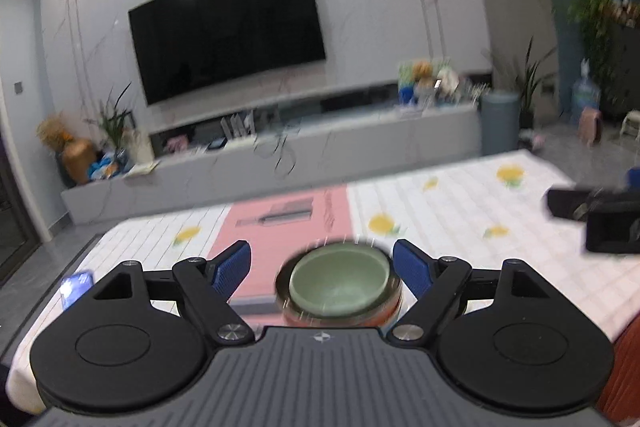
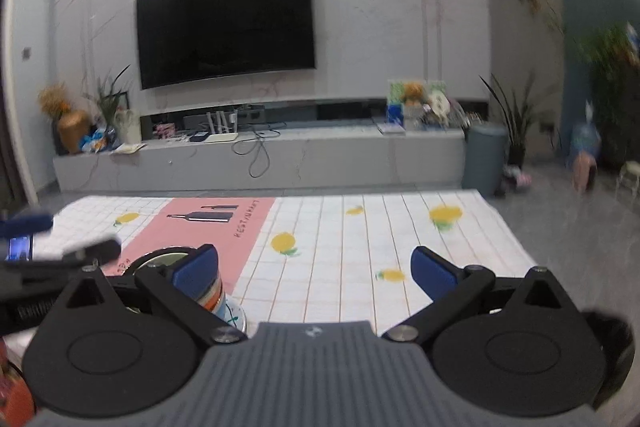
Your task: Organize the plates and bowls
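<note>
The left claw (image 1: 322, 269) is wide open. A green bowl (image 1: 339, 281) sits on top of a stack of bowls between its blue pads, but they do not touch it. The right claw (image 2: 316, 273) is wide open too and holds nothing. The stack stands on a tablecloth (image 2: 360, 247) with lemons. A big TV (image 2: 224, 25) hangs on the wall behind.

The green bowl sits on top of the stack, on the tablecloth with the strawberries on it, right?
Almost. The green bowl does top the stack, but the tablecloth has yellow lemons on it, not strawberries. Both wrist views show them.
</note>
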Demonstrator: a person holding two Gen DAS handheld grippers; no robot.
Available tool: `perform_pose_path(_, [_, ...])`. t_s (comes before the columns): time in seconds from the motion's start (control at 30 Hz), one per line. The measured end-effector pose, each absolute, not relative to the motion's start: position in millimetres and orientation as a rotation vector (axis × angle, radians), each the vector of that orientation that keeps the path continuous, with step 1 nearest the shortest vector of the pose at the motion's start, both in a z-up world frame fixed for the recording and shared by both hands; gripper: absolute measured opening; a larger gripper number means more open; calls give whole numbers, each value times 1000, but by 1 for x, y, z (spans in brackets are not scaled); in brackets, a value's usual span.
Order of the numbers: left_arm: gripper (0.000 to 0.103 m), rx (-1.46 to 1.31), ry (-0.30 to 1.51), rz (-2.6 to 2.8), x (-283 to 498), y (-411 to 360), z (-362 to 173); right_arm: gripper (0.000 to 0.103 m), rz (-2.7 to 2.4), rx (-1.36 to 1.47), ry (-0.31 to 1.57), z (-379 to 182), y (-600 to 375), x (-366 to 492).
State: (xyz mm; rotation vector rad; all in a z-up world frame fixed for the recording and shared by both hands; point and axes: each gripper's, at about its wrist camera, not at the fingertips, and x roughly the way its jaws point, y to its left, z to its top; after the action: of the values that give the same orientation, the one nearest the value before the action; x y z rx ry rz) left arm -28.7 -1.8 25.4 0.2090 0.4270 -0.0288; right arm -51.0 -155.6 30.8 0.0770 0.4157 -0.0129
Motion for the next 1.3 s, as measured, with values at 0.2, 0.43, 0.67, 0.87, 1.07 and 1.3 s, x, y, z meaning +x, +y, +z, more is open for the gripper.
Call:
perform_pose_path(0.2, [95,98,513,-7,-29,7,5,100,-102,98,447,15,-163,-66])
perform_pose_path(0.43, [95,102,596,-43,-33,9,-19,100,-112,132,583,-13,-175,-59])
perform_pose_path(0.67, [95,110,643,-53,-32,1,-32,100,-103,109,624,-30,-171,-53])
perform_pose_path(0.87, [95,101,657,-62,-29,0,-35,100,-101,92,646,-37,-171,-49])
perform_pose_path(1.07, [95,93,663,-64,-29,1,-35,100,-102,96,659,-38,-170,-47])
perform_pose_path(1.3, [95,88,664,-70,-28,3,-33,100,-101,93,654,-38,-169,-47])
